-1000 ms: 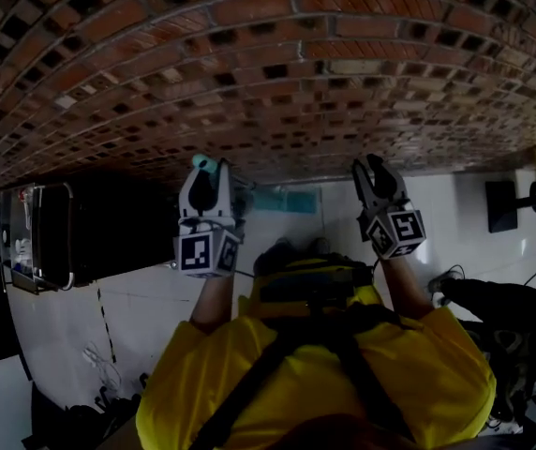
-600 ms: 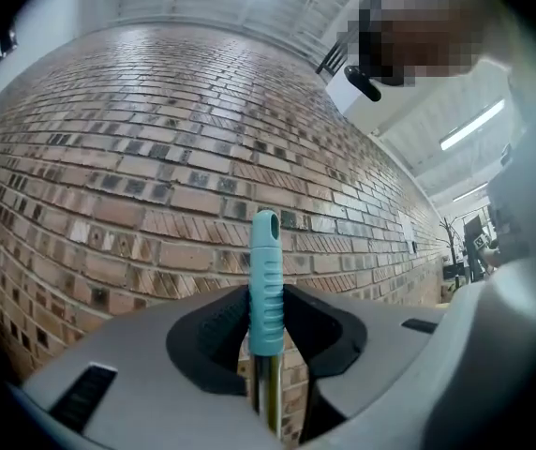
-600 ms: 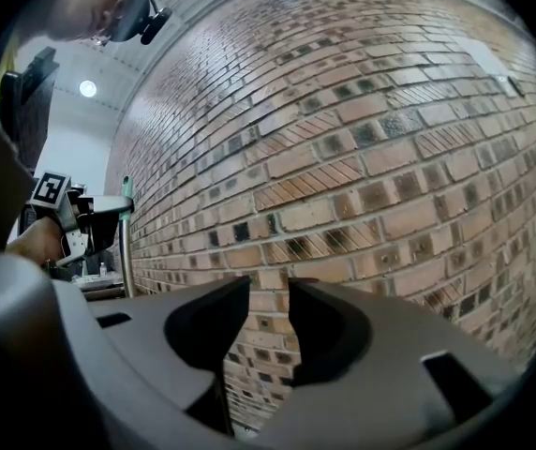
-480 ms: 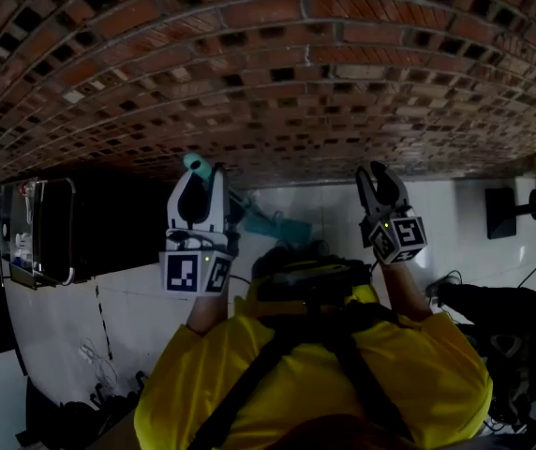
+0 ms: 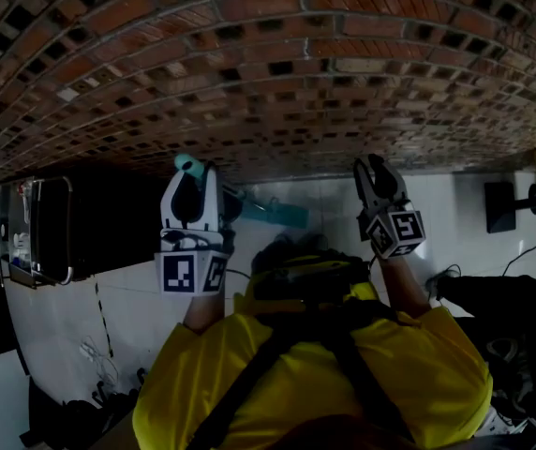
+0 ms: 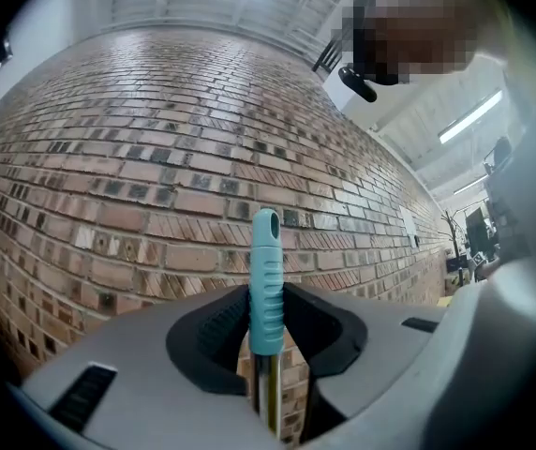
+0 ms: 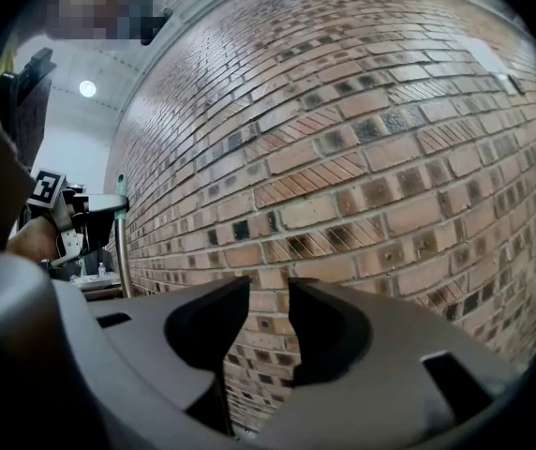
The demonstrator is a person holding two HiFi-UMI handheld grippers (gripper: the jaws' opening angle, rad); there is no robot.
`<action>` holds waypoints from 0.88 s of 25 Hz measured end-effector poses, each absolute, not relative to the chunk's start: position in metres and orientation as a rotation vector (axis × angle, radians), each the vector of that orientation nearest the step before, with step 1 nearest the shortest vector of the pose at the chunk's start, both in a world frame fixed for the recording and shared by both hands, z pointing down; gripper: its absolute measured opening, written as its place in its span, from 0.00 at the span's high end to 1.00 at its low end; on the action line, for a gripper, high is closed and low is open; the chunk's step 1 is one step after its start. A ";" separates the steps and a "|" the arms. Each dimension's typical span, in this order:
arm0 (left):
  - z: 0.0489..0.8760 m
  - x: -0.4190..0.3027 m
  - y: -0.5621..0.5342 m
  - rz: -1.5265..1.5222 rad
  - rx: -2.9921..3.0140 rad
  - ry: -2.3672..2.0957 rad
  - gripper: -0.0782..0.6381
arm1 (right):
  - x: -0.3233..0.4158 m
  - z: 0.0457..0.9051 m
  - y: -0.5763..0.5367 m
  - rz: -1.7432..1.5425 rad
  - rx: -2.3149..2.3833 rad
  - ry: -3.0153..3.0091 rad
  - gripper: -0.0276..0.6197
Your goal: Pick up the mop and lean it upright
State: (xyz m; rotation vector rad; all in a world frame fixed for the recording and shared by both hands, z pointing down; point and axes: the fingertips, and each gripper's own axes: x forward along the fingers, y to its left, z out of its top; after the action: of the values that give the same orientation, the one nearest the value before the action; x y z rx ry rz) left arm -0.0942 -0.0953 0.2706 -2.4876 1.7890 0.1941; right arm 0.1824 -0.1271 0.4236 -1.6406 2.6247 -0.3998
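Head view showed your left gripper (image 5: 196, 181) clamped on the mop's teal handle grip (image 5: 186, 164). Over the last second you had carried that grip up and to the left, closer to the brick wall (image 5: 277, 73). The teal mop head (image 5: 277, 212), low by the foot of the wall on the white floor (image 5: 137, 289), had swung round with it.

Left gripper view confirmed the pads pressing both sides of the ribbed grip, whose tip stood past the jaws with bricks right behind it. Your right gripper (image 5: 373, 181) had hardly moved. Its jaws stood apart with only wall showing between them, holding nothing.

I judged the mop was already raised near upright and you were in the leaning step. The handle top looked near the wall, but I could not tell whether it touched. You would want that contact before letting go.
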 end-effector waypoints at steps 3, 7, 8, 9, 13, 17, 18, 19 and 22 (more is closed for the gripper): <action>0.295 -0.095 -0.107 0.147 -2.516 1.825 0.74 | 0.185 0.424 -0.129 -0.407 -1.654 2.621 0.74; 0.348 -0.090 -0.128 0.054 -2.545 1.867 0.74 | 0.193 0.437 -0.128 -0.439 -1.687 2.609 0.74; 0.362 -0.090 -0.136 0.035 -2.536 1.873 0.74 | 0.195 0.443 -0.127 -0.450 -1.697 2.607 0.74; 0.378 -0.090 -0.144 0.015 -2.532 1.885 0.74 | 0.197 0.449 -0.128 -0.460 -1.705 2.607 0.74; 0.446 -0.081 -0.172 -0.086 -2.587 1.960 0.74 | 0.200 0.467 -0.134 -0.489 -1.732 2.610 0.74; 0.512 -0.073 -0.199 -0.151 -2.612 1.986 0.74 | 0.203 0.488 -0.139 -0.528 -1.756 2.614 0.74; 0.528 -0.072 -0.206 -0.178 -2.618 1.998 0.74 | 0.203 0.493 -0.141 -0.539 -1.762 2.614 0.74; 0.543 -0.071 -0.212 -0.206 -2.623 2.011 0.74 | 0.204 0.499 -0.143 -0.549 -1.769 2.616 0.74; 0.585 -0.071 -0.231 -0.276 -2.629 2.053 0.74 | 0.205 0.514 -0.147 -0.576 -1.784 2.630 0.74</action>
State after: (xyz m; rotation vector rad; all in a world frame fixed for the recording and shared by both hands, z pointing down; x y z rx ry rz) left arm -0.0710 -0.2310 0.5849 -2.6289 2.0526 -0.2760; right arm 0.2048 -0.1468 0.5140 -1.7839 2.6302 -0.5756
